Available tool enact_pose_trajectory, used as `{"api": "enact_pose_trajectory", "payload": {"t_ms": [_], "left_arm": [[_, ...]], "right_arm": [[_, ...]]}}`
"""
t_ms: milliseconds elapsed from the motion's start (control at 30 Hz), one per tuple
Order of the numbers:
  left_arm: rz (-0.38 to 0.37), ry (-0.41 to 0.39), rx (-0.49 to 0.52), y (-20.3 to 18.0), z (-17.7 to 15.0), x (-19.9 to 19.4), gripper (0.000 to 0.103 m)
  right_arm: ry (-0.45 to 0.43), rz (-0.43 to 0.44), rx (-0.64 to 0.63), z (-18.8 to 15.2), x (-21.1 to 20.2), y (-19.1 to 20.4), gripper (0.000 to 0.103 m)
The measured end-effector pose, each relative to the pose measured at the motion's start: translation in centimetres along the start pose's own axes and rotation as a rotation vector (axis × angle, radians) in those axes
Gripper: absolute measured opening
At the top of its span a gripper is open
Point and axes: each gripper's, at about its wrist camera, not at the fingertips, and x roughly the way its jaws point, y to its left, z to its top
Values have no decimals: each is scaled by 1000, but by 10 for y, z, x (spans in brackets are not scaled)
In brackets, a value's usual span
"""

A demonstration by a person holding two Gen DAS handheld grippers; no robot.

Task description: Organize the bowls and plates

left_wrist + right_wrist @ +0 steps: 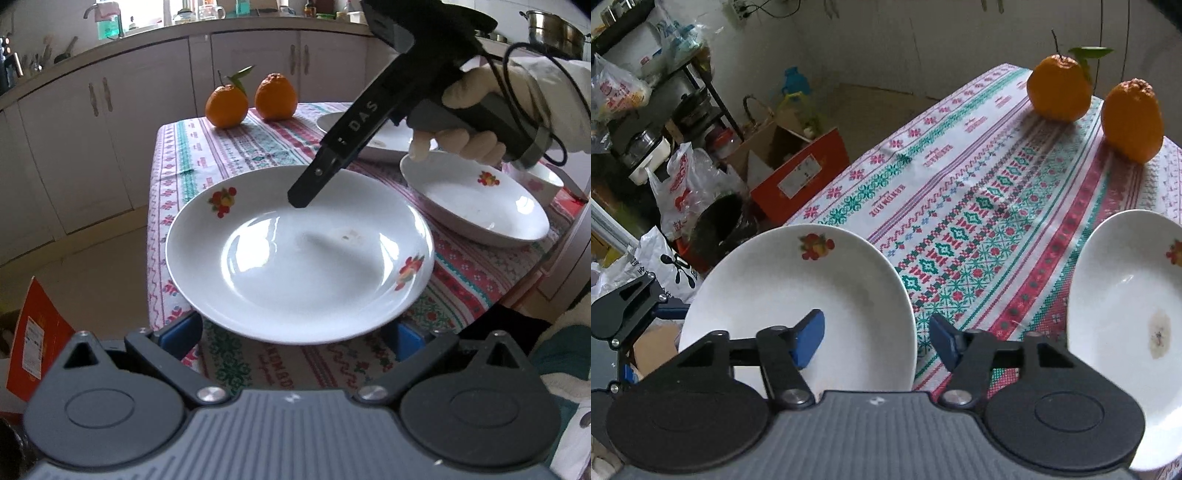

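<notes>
The near plate (299,254) sits mid-frame at the table edge; the left gripper (299,338) spreads wide under its rim to lift it; the right gripper (877,338), wide too, straddles its far rim to help.

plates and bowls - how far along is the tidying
Early. Nothing looks stacked yet. In hand: the right gripper sits open over the near plate's rim, the left gripper open at its near edge. Left: a second plate, another behind it, and a bowl.

White plate (299,254) between wide-spread left tongs (295,336), right tongs (301,197) above its rim.
</notes>
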Motion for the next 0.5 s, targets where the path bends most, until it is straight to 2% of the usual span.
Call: {"api": "enact_pose_trajectory", "payload": {"t_ms": [200,500], "left_arm": [[-3,6,12,-2,2,2,100],[-14,10,14,-1,3,2,100]], "right_arm": [[15,46,10,5,3,-5,59],[37,109,29,11,7,-9,57]]}}
